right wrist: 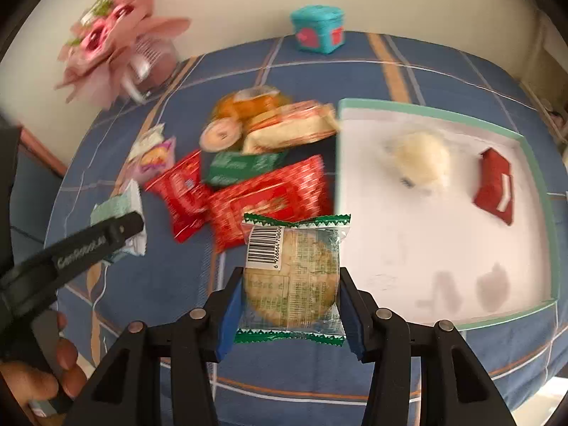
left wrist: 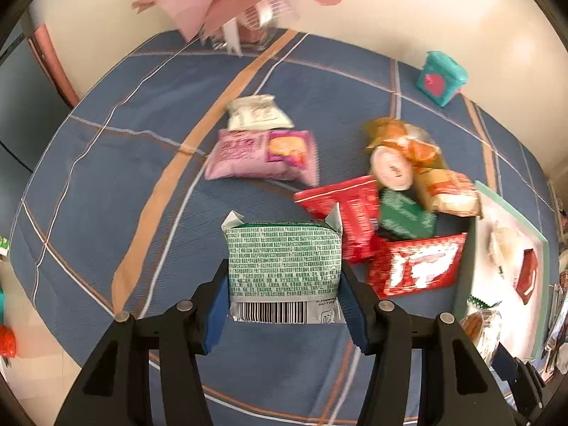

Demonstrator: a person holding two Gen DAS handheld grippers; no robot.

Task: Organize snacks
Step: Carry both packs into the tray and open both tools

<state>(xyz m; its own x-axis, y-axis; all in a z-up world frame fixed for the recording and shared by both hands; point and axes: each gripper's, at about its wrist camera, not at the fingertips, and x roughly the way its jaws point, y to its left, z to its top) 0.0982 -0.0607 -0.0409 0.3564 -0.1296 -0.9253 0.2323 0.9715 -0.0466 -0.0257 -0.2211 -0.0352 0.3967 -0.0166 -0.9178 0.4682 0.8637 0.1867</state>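
**Both tools hold wrapped snacks over the worktop**

Left tool [left wrist: 284, 294] is closed on a green-printed packet [left wrist: 284, 259], its blue pads pressing both sides. Right tool [right wrist: 289, 305] is clamped on a round cracker in clear wrap [right wrist: 293, 277]. Ahead of both lies a pile of red, green and orange snack packs [right wrist: 255, 163]. Just right of the right tool sits a white tray [right wrist: 443, 248] with a pale bun [right wrist: 422, 158] and a red packet [right wrist: 495, 186].
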